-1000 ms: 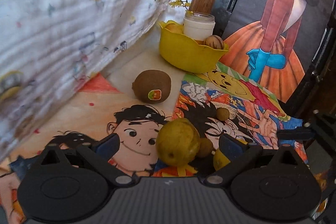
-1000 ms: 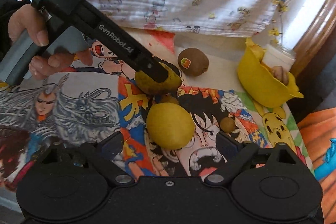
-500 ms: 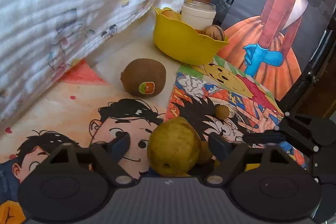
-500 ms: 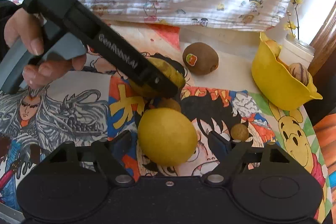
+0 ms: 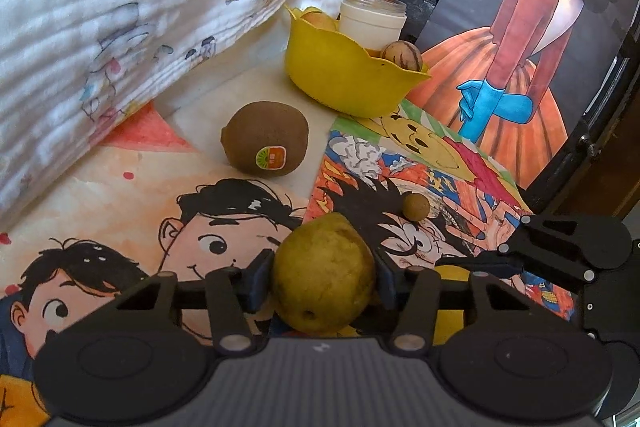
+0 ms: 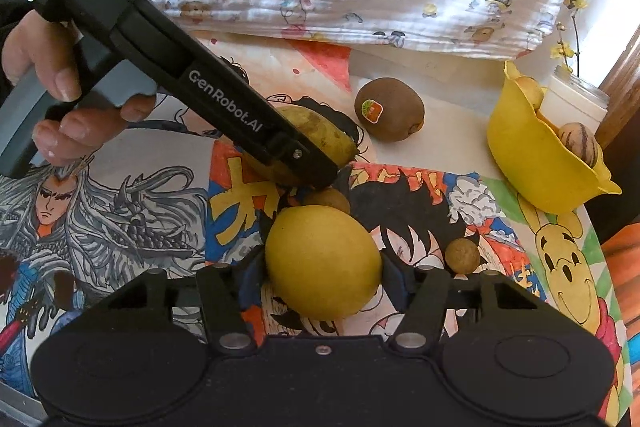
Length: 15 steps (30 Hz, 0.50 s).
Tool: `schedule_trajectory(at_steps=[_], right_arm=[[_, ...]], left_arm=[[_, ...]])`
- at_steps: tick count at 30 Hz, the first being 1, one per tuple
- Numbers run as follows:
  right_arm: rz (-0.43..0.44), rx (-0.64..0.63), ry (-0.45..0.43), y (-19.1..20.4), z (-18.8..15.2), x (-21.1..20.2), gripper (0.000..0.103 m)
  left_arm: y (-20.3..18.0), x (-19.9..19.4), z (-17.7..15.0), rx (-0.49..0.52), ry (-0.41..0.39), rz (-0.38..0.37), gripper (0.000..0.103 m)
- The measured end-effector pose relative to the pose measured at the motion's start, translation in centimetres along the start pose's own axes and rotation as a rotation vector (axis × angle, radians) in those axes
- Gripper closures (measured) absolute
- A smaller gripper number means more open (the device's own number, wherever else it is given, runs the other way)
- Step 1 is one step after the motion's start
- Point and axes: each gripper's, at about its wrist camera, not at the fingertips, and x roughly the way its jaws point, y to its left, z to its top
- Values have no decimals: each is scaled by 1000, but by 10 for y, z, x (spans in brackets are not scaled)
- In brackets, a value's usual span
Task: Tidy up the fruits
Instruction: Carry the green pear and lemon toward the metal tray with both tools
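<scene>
fruits: yellow bowl (image 5: 340, 83) holding 2 fruits, left jaws clamping pear (image 5: 322, 277), right jaws clamping lemon (image 6: 322, 263)

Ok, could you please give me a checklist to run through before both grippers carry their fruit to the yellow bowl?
1. Left gripper gripping the green pear: ok, pads press on both sides.
2. Right gripper gripping the yellow fruit: ok, pads touch both sides.
3. Fruits lifted off the mat: cannot tell.
4. Grippers well apart: not ok, the left one's tip is close above the yellow fruit.
5. Room in the yellow bowl: cannot tell; a striped fruit sits at its rim, the inside is mostly hidden.
6. Low path to the bowl: not ok, the kiwi lies between.
</scene>
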Motion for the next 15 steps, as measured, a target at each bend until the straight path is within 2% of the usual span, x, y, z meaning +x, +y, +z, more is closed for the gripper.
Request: schedule_trajectory(at_steps=[7, 15], right_arm=[[-24, -18, -21, 14, -6, -18, 42], [-36, 11, -85, 33, -14, -55, 42]], left_arm=[[1, -15, -10, -19, 5, 13, 47], [-10, -43, -26, -3, 11, 16, 47]])
